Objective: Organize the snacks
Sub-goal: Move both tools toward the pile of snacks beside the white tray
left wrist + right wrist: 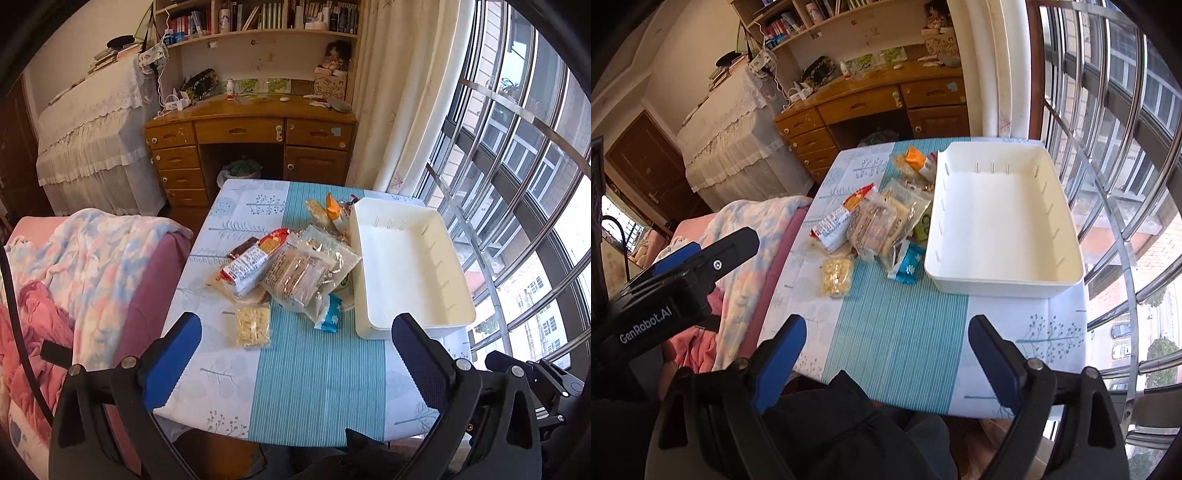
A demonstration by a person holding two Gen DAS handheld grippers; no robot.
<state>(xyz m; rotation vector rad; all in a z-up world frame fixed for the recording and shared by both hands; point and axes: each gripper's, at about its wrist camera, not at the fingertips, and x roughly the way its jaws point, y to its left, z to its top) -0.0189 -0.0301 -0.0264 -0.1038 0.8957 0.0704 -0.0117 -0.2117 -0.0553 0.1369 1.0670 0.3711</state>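
A heap of snack packets (291, 266) (875, 221) lies on the small table with the blue patterned cloth (317, 376) (897, 325). A clear bag of yellow puffs (253, 325) (836, 277) and a blue-and-white sachet (330, 314) (908, 264) sit nearest to me. An empty white plastic bin (439, 314) (1067, 273) stands to the right of the heap. My left gripper (297, 328) is open above the table's near half, nothing between its fingers. My right gripper (888, 328) is open over the near edge, also empty. The left gripper's body (683, 273) shows in the right wrist view.
A sofa with a pastel blanket (92, 266) (746, 221) borders the table on the left. A wooden desk (251, 129) (871, 107) with bookshelves stands behind. A barred window (517, 166) (1115, 129) runs along the right. A person's dark clothing (857, 424) is below the right gripper.
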